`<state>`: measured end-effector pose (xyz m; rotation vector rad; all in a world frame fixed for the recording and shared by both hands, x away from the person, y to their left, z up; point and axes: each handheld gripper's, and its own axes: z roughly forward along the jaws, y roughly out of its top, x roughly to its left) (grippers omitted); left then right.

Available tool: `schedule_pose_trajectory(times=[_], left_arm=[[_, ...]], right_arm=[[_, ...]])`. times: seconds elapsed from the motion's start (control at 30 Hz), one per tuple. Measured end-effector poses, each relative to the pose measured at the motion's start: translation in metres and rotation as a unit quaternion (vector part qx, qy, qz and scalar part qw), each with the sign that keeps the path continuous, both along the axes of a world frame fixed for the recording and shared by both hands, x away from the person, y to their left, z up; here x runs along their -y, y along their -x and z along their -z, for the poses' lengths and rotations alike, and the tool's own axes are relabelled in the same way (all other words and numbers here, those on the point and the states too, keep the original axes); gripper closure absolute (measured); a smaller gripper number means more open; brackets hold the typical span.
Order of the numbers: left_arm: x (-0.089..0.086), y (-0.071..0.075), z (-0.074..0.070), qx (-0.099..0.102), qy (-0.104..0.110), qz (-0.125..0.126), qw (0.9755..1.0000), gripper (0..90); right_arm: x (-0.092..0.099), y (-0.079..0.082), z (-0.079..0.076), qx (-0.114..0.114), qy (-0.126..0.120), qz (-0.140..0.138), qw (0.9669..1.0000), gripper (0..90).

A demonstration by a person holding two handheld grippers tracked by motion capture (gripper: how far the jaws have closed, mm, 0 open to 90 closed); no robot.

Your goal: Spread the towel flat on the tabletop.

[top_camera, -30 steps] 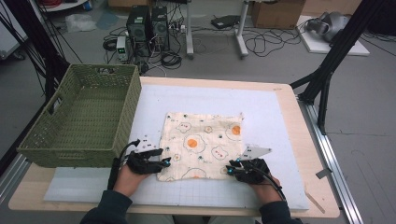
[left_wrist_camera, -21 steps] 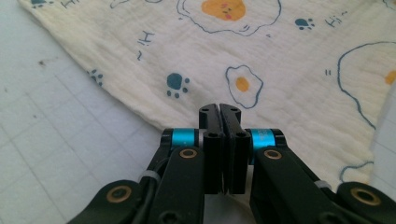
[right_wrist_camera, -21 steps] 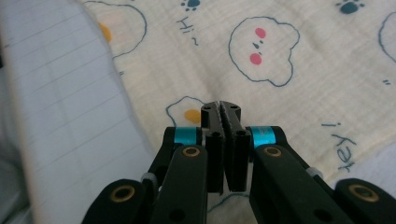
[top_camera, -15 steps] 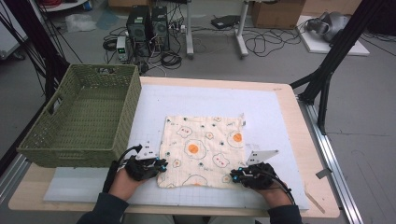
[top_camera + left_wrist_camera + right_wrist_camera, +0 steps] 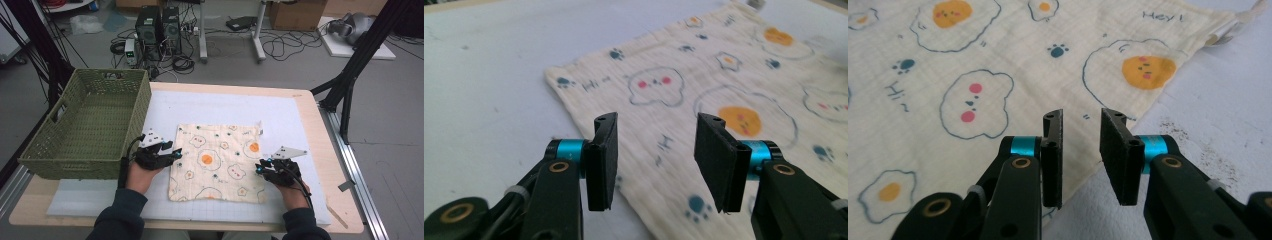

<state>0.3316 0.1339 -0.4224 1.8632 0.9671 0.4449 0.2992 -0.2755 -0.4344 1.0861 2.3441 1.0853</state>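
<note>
Cloth (image 5: pixel 218 161) lies flat and spread on the white mat (image 5: pixel 280 112), right of the basket (image 5: pixel 90 125); a second ago it sat slightly higher on the mat with its edges less square. Both grippers have let go. The left gripper (image 5: pixel 176 153) hovers at the cloth's left edge, jaws just reopened about halfway, nothing between them. The right gripper (image 5: pixel 260 167), at the right edge, has been opening too, its narrower gap empty. Spreading looks finished; folding or lifting probably comes next.
</note>
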Motion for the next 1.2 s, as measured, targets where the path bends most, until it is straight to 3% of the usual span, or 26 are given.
schedule_pose_trajectory(times=[0.17,0.27,0.3,0.43,0.5,0.57,0.67,0.8,0.83,0.87,0.9,1.0,1.07,1.13,1.2], left_arm=[[0.005,-0.016,-0.003,0.001,-0.009,-0.013,0.9999,53.0],[0.009,-0.03,-0.004,-0.004,-0.021,-0.02,0.9996,54.3],[0.011,-0.034,-0.002,0.002,-0.022,-0.026,0.9994,54.4],[0.013,-0.056,0.008,-0.016,-0.045,-0.06,0.997,55.9],[0.014,-0.066,0.012,-0.016,-0.048,-0.071,0.9962,54.9],[0.017,-0.075,0.015,-0.023,-0.065,-0.075,0.9948,54.3],[0.023,-0.086,0.021,-0.027,-0.082,-0.078,0.9932,55.1],[0.03,-0.088,0.028,-0.017,-0.105,-0.078,0.9913,65.5],[0.033,-0.087,0.028,-0.011,-0.11,-0.071,0.9913,75.4],[0.036,-0.086,0.028,-0.001,-0.13,-0.076,0.9886,85.8],[0.037,-0.086,0.028,0.002,-0.136,-0.084,0.9872,86.4],[0.035,-0.087,0.028,0.004,-0.132,-0.121,0.9838,86.5],[0.032,-0.088,0.028,0.0,-0.119,-0.122,0.9854,81.7],[0.028,-0.088,0.027,-0.005,-0.096,-0.118,0.9883,60.8],[0.024,-0.088,0.025,-0.012,-0.077,-0.115,0.9903,55.6]], right_arm=[[-0.003,-0.007,0.008,-0.019,0.029,-0.013,0.9993,75.0],[-0.001,-0.007,0.005,-0.029,0.043,-0.026,0.9983,88.2],[0.0,-0.008,0.005,-0.032,0.043,-0.028,0.9981,88.6],[0.0,-0.009,0.001,-0.04,0.063,-0.05,0.996,88.8],[0.001,-0.01,0.001,-0.042,0.058,-0.056,0.9959,88.1],[0.004,-0.013,0.0,-0.036,0.046,-0.061,0.9964,81.7],[0.008,-0.016,-0.002,-0.029,0.029,-0.051,0.9978,75.5],[0.013,-0.018,-0.003,-0.019,0.017,-0.036,0.999,70.1],[0.013,-0.019,-0.004,-0.018,0.015,-0.031,0.9993,69.2],[0.013,-0.02,-0.004,-0.017,0.013,-0.028,0.9994,68.2],[0.012,-0.021,-0.003,-0.015,0.013,-0.022,0.9996,67.9],[0.009,-0.024,0.0,-0.012,0.025,-0.008,0.9996,66.9],[0.007,-0.027,0.002,-0.011,0.029,0.005,0.9995,64.3],[0.008,-0.031,0.004,-0.007,0.031,0.029,0.9991,60.1],[0.009,-0.037,0.006,-0.003,0.023,0.049,0.9985,57.9]])
